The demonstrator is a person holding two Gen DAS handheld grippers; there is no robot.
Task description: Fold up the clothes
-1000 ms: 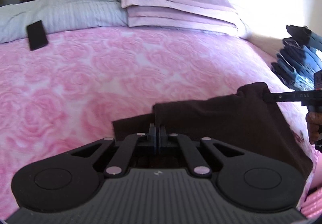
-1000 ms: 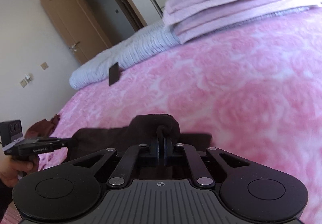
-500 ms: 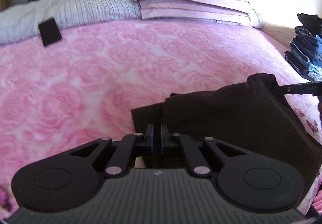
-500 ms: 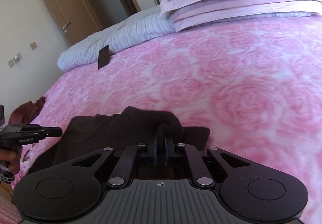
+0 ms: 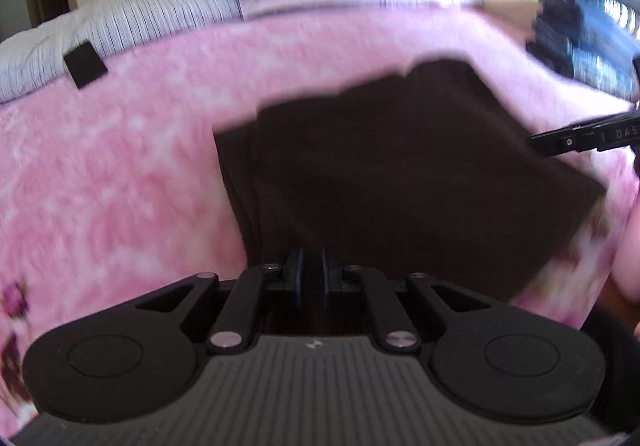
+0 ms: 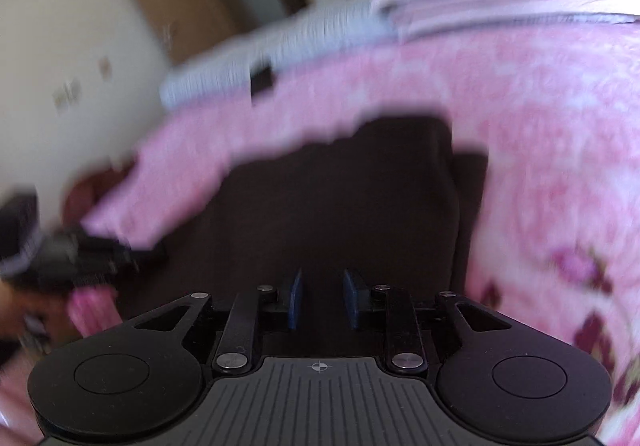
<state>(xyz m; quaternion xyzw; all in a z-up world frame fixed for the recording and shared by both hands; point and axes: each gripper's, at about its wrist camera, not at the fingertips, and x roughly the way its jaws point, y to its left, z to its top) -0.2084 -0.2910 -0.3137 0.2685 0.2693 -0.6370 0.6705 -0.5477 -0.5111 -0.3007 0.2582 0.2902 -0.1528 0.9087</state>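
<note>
Seemingly released garment (image 5: 400, 173), jeans stack (image 5: 584, 41) left-view only

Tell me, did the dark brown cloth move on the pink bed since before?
Yes. The dark brown cloth now spreads further up the pink bedspread, toward the black phone.

Two matching black handheld grippers, each seen from its own wrist camera

The left gripper (image 5: 312, 276) and right gripper (image 6: 320, 300) share a grey ribbed base with a small white emblem, two round black side housings, black linkage arms with silver screws, and blue-padded fingers (image 6: 295, 298). White "DAS" lettering marks the right gripper's side.
</note>
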